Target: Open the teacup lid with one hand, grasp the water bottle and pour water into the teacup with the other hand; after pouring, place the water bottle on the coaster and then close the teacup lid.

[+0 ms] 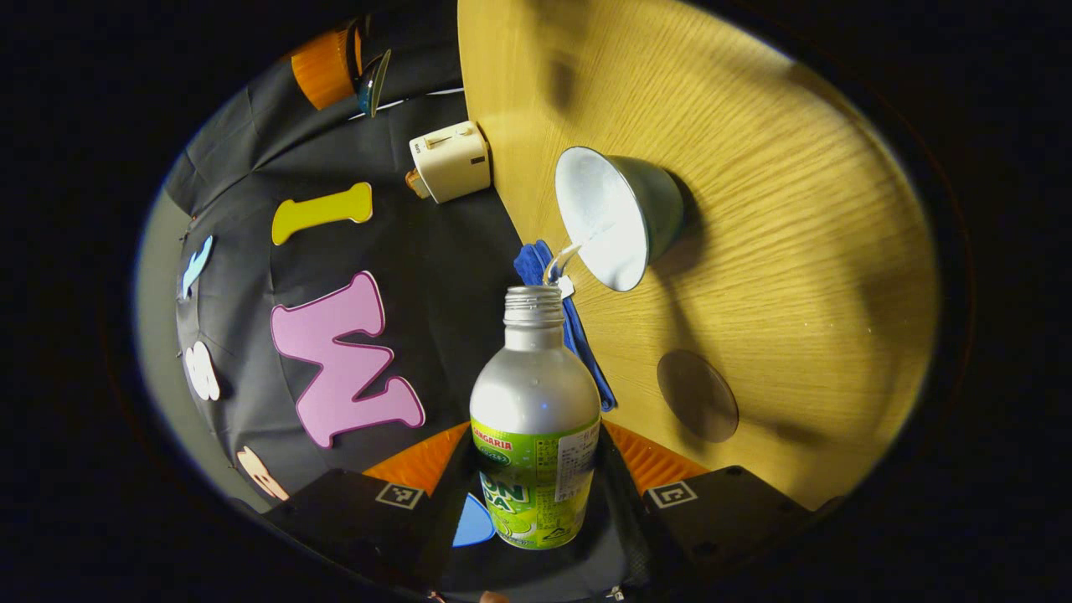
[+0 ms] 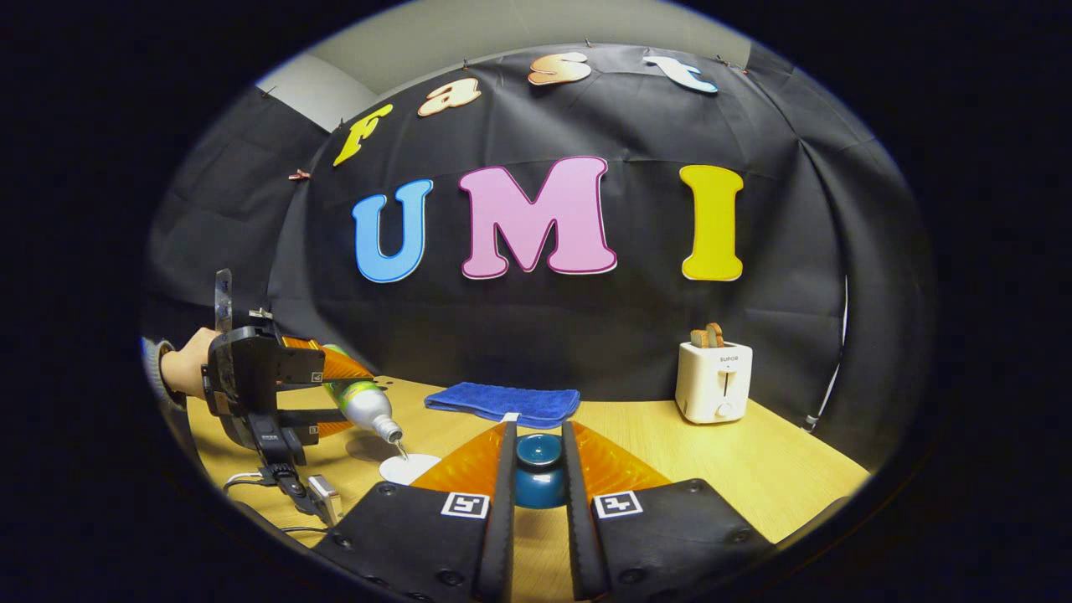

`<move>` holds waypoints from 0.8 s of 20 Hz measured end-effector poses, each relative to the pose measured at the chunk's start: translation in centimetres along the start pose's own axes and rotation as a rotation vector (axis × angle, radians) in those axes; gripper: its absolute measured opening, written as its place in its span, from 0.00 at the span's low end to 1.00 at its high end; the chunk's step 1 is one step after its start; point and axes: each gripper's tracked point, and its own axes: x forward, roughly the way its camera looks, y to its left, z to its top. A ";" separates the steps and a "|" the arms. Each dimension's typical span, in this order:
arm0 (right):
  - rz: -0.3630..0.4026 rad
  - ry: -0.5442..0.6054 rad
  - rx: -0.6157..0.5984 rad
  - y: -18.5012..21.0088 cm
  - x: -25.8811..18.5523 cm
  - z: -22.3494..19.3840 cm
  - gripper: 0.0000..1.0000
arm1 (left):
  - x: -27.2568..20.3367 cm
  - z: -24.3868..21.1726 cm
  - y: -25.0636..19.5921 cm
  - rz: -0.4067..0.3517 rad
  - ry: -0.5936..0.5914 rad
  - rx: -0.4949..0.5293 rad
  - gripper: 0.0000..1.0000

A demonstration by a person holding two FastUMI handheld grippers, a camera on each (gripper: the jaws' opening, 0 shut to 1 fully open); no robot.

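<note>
Wooden table [image 2: 754, 469] carries: teacup [image 1: 620, 216], coaster [image 1: 697, 395], blue cloth [image 2: 502, 403], toaster [image 2: 714, 381] near the wall.

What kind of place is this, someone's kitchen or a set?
Probably a staged recording booth, not a real kitchen: black cloth hangs as the back wall behind a wooden table, which carries just a few props, a toaster, a folded blue towel and a teacup.

Warm, fairly dim light falls on the desk [image 1: 796, 251], brightest mid-surface and fading to dark at the rims. Soft shadows trail from the teacup [image 1: 620, 216] and coaster [image 1: 698, 395]. Fisheye distortion bends the edges in both views. Focus stays sharp centrally.
</note>
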 end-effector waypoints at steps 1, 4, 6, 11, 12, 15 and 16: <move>0.001 0.000 0.000 0.0 0.1 0.0 0.31 | 0.0 -0.1 0.2 0.010 -0.003 0.011 0.82; 0.001 0.002 0.003 0.0 0.0 0.0 0.31 | 0.0 0.0 0.2 0.032 -0.006 0.044 0.82; 0.001 -0.002 0.006 -0.1 -0.1 0.2 0.31 | 0.1 0.0 0.3 0.040 -0.010 0.071 0.82; -0.001 -0.011 0.010 -0.3 -0.2 0.5 0.31 | 0.1 -0.4 0.7 0.048 -0.026 0.158 0.82; -0.003 -0.011 0.012 -0.4 -0.3 0.5 0.31 | 0.1 -0.4 0.8 0.053 -0.031 0.171 0.82; -0.004 -0.012 0.018 -0.5 -0.3 0.6 0.31 | 0.4 -0.6 1.1 0.078 -0.041 0.220 0.82; -0.003 -0.013 0.020 -0.5 -0.3 0.7 0.31 | 0.5 -0.6 1.0 0.081 -0.039 0.242 0.82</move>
